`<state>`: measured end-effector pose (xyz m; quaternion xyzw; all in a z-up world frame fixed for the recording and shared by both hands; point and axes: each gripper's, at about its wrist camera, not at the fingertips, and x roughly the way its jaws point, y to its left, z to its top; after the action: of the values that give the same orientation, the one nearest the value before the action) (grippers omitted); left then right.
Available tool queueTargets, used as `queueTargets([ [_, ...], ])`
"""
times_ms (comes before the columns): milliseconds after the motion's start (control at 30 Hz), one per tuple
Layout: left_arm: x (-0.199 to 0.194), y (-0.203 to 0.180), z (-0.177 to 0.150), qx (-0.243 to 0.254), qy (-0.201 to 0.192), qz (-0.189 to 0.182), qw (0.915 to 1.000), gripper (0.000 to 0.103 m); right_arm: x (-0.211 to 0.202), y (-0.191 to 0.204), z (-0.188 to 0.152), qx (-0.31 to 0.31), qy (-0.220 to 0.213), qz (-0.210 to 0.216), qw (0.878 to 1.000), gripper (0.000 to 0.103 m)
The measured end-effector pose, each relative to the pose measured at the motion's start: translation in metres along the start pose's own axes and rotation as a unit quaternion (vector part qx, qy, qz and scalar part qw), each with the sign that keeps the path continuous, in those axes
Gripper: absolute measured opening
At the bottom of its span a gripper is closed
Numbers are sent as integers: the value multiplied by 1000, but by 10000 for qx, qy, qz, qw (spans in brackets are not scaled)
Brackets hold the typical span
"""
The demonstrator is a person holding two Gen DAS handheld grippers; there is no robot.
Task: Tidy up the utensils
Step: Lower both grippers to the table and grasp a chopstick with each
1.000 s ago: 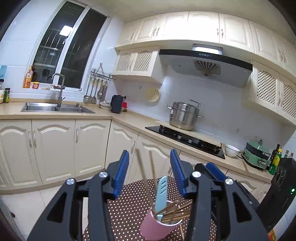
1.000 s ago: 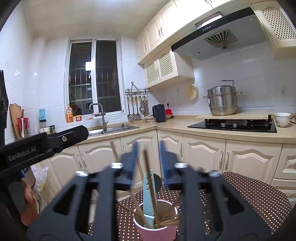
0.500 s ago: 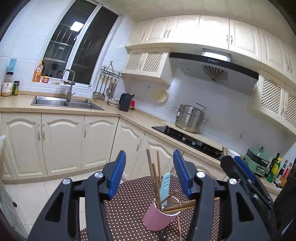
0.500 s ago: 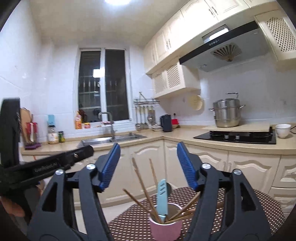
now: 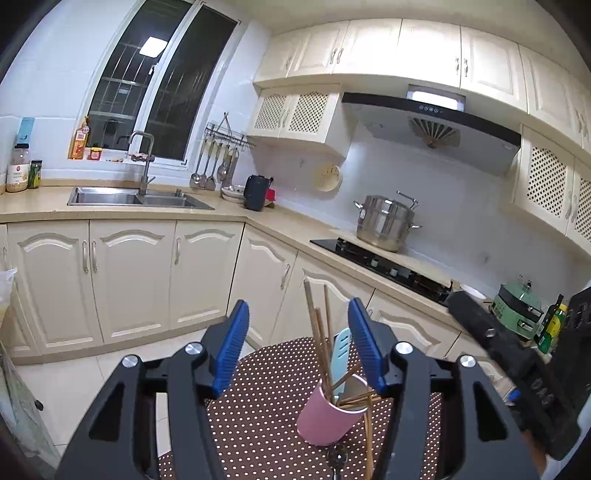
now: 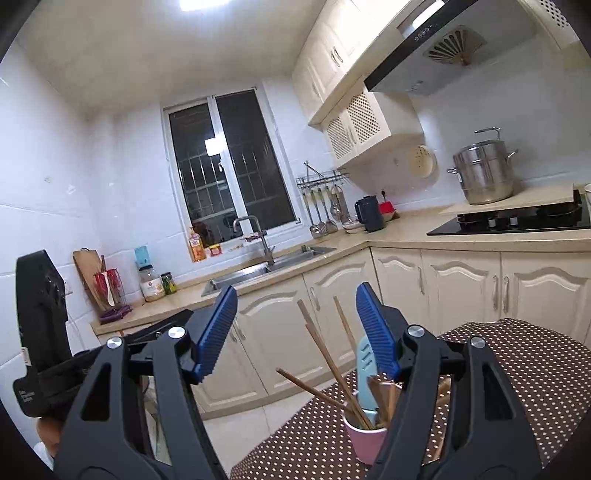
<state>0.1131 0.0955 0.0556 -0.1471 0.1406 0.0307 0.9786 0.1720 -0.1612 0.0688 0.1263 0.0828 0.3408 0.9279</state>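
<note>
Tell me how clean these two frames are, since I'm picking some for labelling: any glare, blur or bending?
Left wrist view: sharp, strong fisheye bending of the cabinets, ceiling light mirrored in the window, corners black. Right wrist view: ceiling lamp blown out at the top edge, pink cup partly hidden by the right tongs, little blur.

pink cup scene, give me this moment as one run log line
left gripper: opening, empty | right gripper: opening, empty | pink cup: upright on dotted cloth, holds chopsticks
</note>
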Motion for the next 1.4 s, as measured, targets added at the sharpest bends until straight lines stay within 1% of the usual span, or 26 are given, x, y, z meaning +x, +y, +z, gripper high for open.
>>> queueTargets([
  [67,5,1,-4,13,125,-16,9999,55,-6,-3,2,-94,111,-172,9997,67],
  [133,13,1,-11,22,349,-48,9994,55,-14,-9,-3,-84,267,-398,9988,67],
  [267,31,1,-36,-39,1011,-289,9944,55,-31,-31,-20,54,644,-975,9931,67],
  [333,44,-3,-56,-40,1471,-506,9878,55,-38,-42,-33,98,869,-1260,9882,67],
  [367,53,-7,-66,-34,1750,-620,9826,55,-42,-47,-40,133,952,-1359,9860,67],
  [400,58,-10,-74,-24,1906,-649,9795,55,-44,-51,-45,168,1025,-1440,9841,67],
  [433,62,-14,-81,2,2034,-687,9767,55,-46,-59,-54,232,1184,-1610,9796,67],
  [533,77,-30,-100,154,2402,-914,9663,55,-46,-81,-74,456,1640,-1925,9664,67],
  [567,82,-36,-104,214,2501,-975,9631,55,-42,-88,-81,527,1888,-2016,9596,67],
  [667,101,-53,-116,397,2750,-1089,9544,55,-27,-105,-104,685,2539,-2169,9401,67],
  [733,117,-61,-122,475,2909,-1062,9497,55,-20,-113,-117,788,2810,-2152,9319,67],
  [767,122,-63,-125,514,2946,-1021,9488,55,-17,-115,-121,824,2885,-2158,9292,67],
  [833,137,-68,-132,629,3100,-904,9443,55,-10,-120,-131,899,3113,-2123,9219,67],
  [867,142,-70,-134,643,3148,-897,9427,51,-6,-121,-135,912,3222,-2085,9189,67],
  [900,148,-71,-138,663,3207,-889,9407,45,-3,-123,-137,927,3305,-2061,9164,67],
  [933,153,-72,-141,672,3265,-874,9387,35,2,-126,-141,971,3406,-2029,9129,66],
  [967,159,-73,-144,656,3336,-871,9364,27,6,-129,-145,1012,3507,-2009,9091,66],
  [1000,162,-73,-146,647,3387,-882,9345,22,9,-130,-147,1034,3579,-1981,9066,64],
  [1033,166,-73,-148,635,3437,-913,9325,15,14,-132,-150,1079,3680,-1917,9034,59],
  [1067,168,-74,-149,629,3456,-933,9316,6,19,-134,-153,1125,3771,-1872,9000,57],
  [1100,170,-77,-151,654,3460,-911,9315,6,24,-135,-155,1150,3863,-1827,8968,54],
  [1200,168,-78,-153,673,3366,-968,9342,5,39,-132,-156,1089,4110,-1742,8882,53],
  [1267,162,-79,-153,669,3347,-1017,9344,5,47,-129,-158,1007,4235,-1769,8827,52],
  [1400,144,-74,-150,679,3209,-1123,9380,5,68,-126,-164,872,4541,-1854,8671,34],
])
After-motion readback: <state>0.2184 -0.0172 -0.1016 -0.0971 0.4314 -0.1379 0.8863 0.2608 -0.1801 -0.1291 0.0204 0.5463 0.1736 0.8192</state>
